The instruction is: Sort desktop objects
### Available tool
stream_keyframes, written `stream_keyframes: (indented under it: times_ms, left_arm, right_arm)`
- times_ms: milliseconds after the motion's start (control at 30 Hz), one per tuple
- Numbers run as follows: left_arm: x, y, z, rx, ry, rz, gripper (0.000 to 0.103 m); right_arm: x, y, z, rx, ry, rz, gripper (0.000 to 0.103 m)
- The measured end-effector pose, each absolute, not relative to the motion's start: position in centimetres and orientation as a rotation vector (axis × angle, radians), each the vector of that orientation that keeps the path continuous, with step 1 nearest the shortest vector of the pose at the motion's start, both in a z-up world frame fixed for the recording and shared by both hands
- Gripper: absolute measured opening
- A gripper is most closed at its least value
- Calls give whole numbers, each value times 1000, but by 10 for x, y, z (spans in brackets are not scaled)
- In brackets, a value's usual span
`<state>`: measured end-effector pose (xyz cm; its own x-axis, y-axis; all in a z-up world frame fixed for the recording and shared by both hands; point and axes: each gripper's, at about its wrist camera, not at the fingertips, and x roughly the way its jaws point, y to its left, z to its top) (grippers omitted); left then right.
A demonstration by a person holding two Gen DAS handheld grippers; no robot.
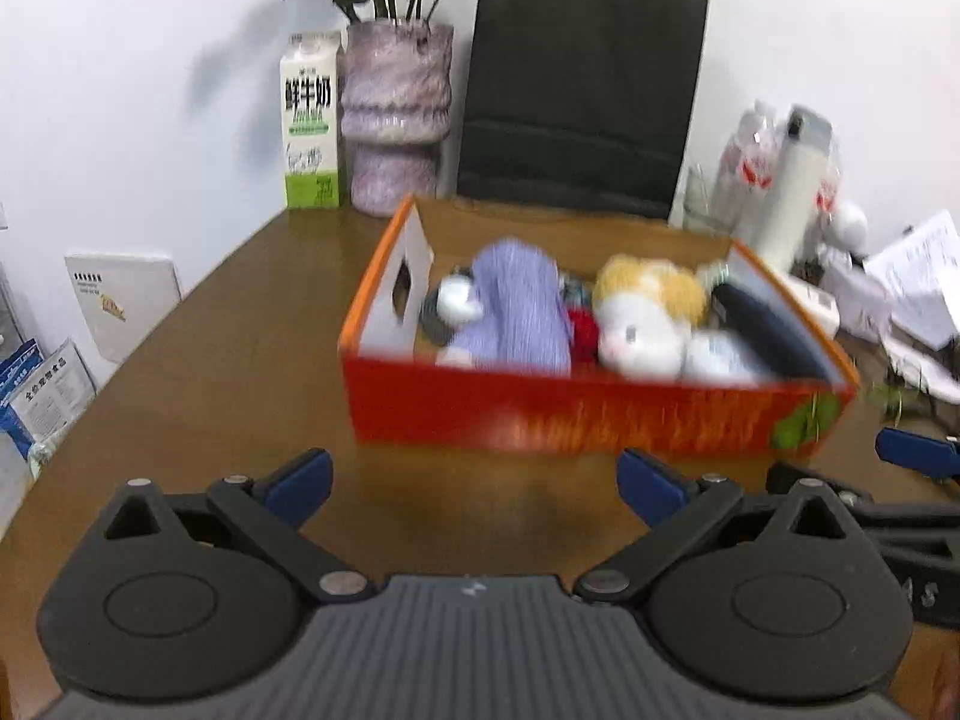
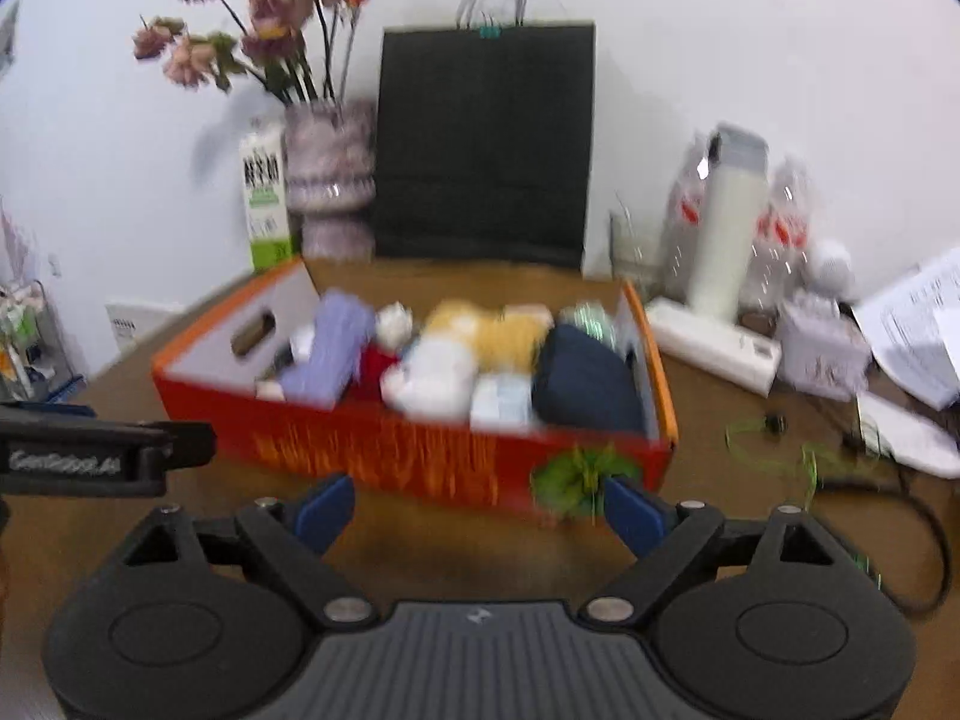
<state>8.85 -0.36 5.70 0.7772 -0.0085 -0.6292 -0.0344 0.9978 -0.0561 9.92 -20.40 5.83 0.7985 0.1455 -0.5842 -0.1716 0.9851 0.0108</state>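
box [image 1: 588, 414] of red and orange cardboard sits mid tabletop [image 1: 240, 360], open at the top, and i see it from both wrist views, blurred. inside it, packed side by side: a lilac striped cloth [image 1: 516, 312], a small red thing [image 1: 583, 330], a yellow and white plush toy [image 1: 645, 324], a dark blue pouch [image 1: 768, 330] at the right end. i cannot tell what the smaller pieces between them are.

my left gripper [image 1: 474, 483] has its blue fingers [image 1: 300, 483] spread wide with nothing between them, only bare tabletop just short of the box's near wall. my right gripper [image 2: 477, 513] is likewise wide and empty, its fingers [image 2: 327, 510] just in front of the box's near right corner, close to the green leaf print; they have just been opening.

behind the box, along the white wall: a milk carton [image 1: 311, 126], a mottled vase [image 1: 396, 120] with dried flowers, a black paper bag [image 1: 579, 96]. to the right, a white bottle [image 2: 729, 222], a white power strip [image 2: 714, 345], loose papers [image 2: 918, 324] and a black cable [image 2: 924, 516].
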Motion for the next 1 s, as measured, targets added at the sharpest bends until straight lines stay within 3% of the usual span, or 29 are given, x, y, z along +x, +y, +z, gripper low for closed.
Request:
stream_keyframes:
  times_ms: [467,600,667,1000]
  left_arm:
    - [12,-15,1,24,766,-51,103]
    - [7,-17,2,36,771,-51,103]
    - [4,-17,0,30,749,-46,103]
    - [10,-15,-3,19,714,-11,103]
  right_arm:
    - [32,-205,8,-25,728,130,91]
    - [23,-204,4,-21,717,101,94]
    - [22,-206,2,-17,708,67,103]
    - [25,-211,0,-14,702,86,103]
